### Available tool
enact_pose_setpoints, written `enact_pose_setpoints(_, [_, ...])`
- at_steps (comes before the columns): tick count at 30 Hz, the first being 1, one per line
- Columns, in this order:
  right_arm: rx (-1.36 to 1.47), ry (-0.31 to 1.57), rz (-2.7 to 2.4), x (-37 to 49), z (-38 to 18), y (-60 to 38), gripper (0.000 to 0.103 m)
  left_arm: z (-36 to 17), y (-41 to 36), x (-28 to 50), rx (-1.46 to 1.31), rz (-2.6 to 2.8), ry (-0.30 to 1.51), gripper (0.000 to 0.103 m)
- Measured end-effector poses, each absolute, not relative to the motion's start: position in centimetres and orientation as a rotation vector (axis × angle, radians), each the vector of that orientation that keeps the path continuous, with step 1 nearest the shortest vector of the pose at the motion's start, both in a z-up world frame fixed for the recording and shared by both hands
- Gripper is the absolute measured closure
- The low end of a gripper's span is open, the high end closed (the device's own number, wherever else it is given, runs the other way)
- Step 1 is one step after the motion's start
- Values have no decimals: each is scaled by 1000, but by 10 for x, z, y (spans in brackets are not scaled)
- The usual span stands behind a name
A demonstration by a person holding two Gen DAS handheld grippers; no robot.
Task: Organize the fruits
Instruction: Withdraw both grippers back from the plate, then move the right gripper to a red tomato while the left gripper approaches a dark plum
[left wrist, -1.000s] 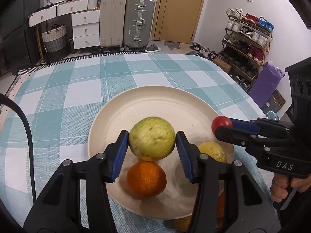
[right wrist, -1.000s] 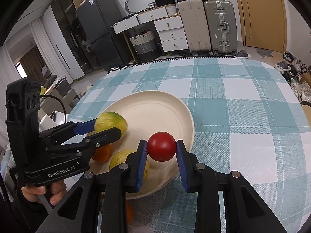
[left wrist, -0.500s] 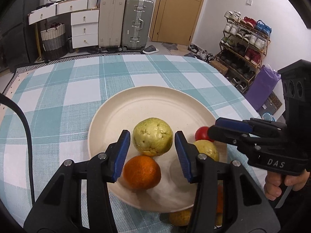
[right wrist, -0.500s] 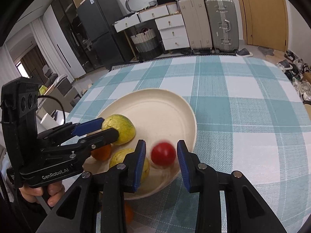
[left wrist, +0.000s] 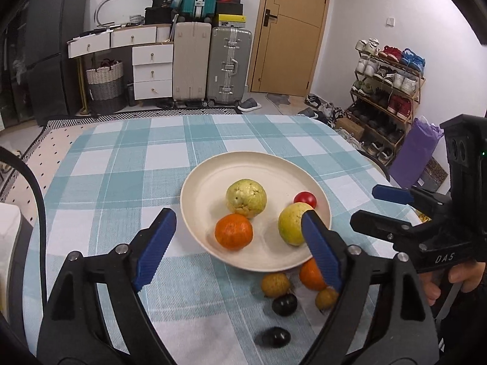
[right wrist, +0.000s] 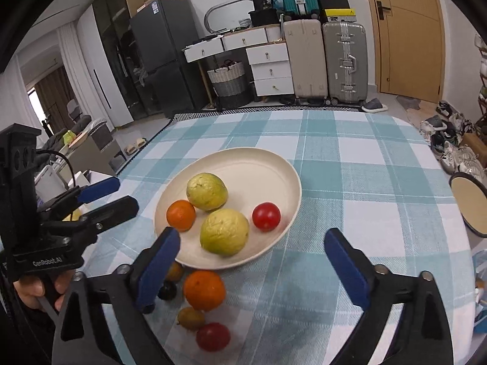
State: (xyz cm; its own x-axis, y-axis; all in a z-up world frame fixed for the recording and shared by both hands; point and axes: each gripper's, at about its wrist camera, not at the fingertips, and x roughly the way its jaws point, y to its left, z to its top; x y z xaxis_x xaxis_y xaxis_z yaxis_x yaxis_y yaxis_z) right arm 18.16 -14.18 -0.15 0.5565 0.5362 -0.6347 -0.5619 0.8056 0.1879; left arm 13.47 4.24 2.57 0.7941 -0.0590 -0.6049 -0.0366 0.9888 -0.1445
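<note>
1. a table with a teal-checked cloth (left wrist: pixel 121 164) stands in a room with suitcases (left wrist: pixel 228 64) and a shoe rack (left wrist: pixel 386 91).
2. the cream plate (right wrist: pixel 268 164) holds 2 green guavas (right wrist: pixel 207 191), an orange (right wrist: pixel 180 214) and a red tomato (right wrist: pixel 266 216).
3. more small fruits (right wrist: pixel 203 289) lie on the cloth just beside the plate's near rim.
4. the left gripper (left wrist: pixel 240 243) has just been opening; jaws wide, nothing gripped.
5. the right gripper (right wrist: pixel 252 261) likewise, wide and empty.

We are in a lived-in home: suitcases (left wrist: pixel 210 67) by the wooden door (left wrist: pixel 292 30), a loaded shoe rack (left wrist: pixel 386 91), white drawers (right wrist: pixel 268 64), a fridge (right wrist: pixel 158 54), and a checked-cloth desk (left wrist: pixel 127 158).
</note>
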Motion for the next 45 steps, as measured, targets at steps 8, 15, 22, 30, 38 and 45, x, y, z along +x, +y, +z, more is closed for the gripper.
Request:
enact_pose_setpoints(8, [-56,719,612,155,2,-149,0,35,40,98,-121,1,627,1])
enact_pose_setpoints(15, [-73,748,615,145,-3,-153,0,34,42,79,-148,26,636,1])
enact_pose_setpoints(22, [-93,746,644,132,-3,-156,0,31,44,65,-159,44,641,1])
enact_pose_setpoints(30, [-127,802,682,123,-17,-152,0,16,39,61,-171,41,664,1])
enact_pose_setpoints(38, [-133,815,726,116,-28,-150,0,-5,36,51,-176,37,700,1])
enact_pose_setpoints(45, [-148,839,772,113,-37,-146,2,-15,28,50,-164,33,721,1])
